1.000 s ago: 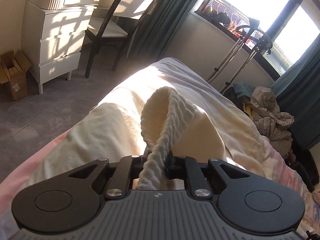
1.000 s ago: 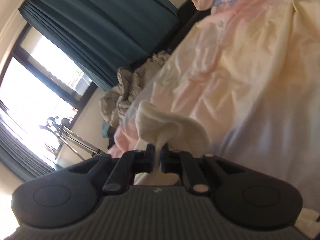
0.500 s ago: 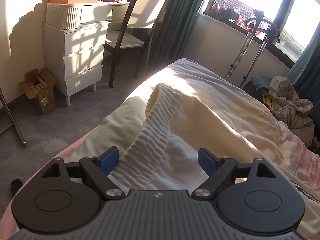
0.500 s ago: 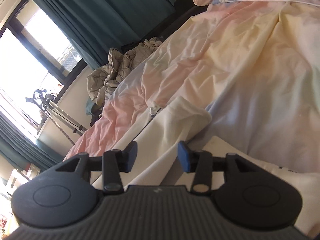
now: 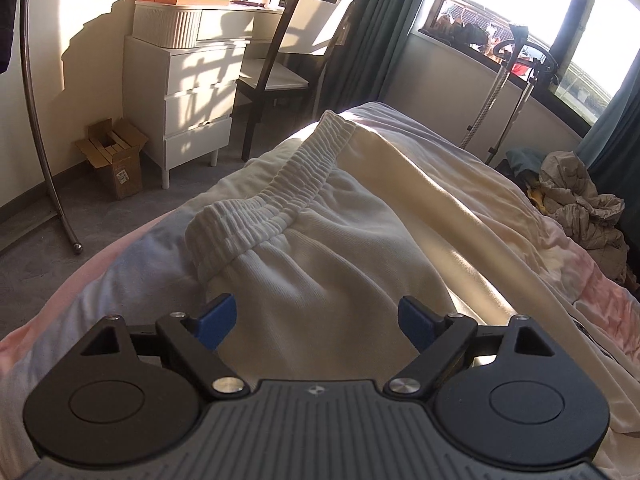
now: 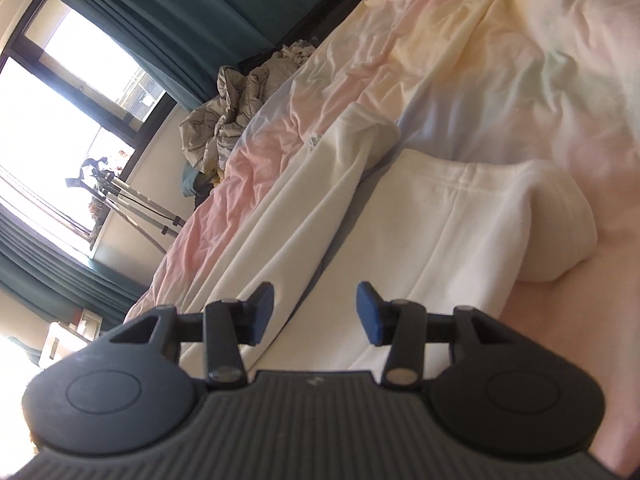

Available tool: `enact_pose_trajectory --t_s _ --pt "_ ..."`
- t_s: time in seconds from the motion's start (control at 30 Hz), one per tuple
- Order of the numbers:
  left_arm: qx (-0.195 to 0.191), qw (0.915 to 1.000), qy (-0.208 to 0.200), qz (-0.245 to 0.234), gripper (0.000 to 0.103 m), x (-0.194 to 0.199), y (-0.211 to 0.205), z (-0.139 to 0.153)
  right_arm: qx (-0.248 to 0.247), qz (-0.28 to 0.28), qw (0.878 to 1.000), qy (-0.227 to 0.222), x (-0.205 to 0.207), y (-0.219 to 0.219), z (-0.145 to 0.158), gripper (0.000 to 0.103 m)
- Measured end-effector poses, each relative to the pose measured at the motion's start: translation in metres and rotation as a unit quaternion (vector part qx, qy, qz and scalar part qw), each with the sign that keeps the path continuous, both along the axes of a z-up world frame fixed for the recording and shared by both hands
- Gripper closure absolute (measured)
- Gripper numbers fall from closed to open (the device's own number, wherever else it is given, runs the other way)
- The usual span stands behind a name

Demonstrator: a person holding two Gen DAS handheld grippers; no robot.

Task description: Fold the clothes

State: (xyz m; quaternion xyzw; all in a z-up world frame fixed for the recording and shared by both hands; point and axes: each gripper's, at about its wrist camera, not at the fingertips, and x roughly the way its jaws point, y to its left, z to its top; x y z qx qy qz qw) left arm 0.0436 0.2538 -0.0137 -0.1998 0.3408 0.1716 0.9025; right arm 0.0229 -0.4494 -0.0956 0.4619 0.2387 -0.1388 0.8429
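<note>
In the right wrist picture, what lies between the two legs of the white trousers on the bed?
In the right wrist view, only a bare strip of the bed sheet shows between the left trouser leg and the right trouser leg; nothing else lies there.

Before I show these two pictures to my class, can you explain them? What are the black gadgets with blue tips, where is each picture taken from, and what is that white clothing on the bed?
There is no robot here. A person holds a two-finger gripper in each hand, and a small wide-angle camera on each one looks forward along its fingers. One picture comes from the left gripper, the other from the right gripper. The blue tips are the finger pads.

On the bed, which has a pastel sheet, lie cream-white trousers. The left view shows their ribbed elastic waistband; the right view shows the two legs lying side by side.

Both grippers are open and hold nothing. The trousers lie flat, not yet folded.
</note>
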Motion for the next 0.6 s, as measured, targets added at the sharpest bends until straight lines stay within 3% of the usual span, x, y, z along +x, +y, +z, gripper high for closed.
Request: enact_pose_trajectory --t_s 0.1,0.23,0.4,0.53,0.6 --pt "0.020 0.9993 0.029 0.011 0.013 -0.006 -0.012 -0.011 0.034 -0.017 0.999 0.003 -0.015 0.004 0.000 0.055" --pt "0.034 0.9973 0.061 0.023 0.010 -0.010 -0.022 -0.027 0.036 -0.036 0.999 0.011 -0.034 0.013 -0.001 0.050" --pt "0.019 0.9960 0.087 0.004 0.010 -0.010 -0.031 -0.045 0.027 -0.064 0.997 0.034 -0.044 0.010 -0.005 0.049" --pt "0.002 0.9962 0.087 -0.006 0.010 -0.009 -0.032 -0.051 0.010 -0.095 0.994 0.049 -0.048 0.005 -0.008 0.035" --pt "-0.009 0.9960 0.089 -0.012 0.009 -0.007 -0.034 -0.056 0.022 -0.111 0.992 0.057 -0.051 0.001 -0.013 0.033"
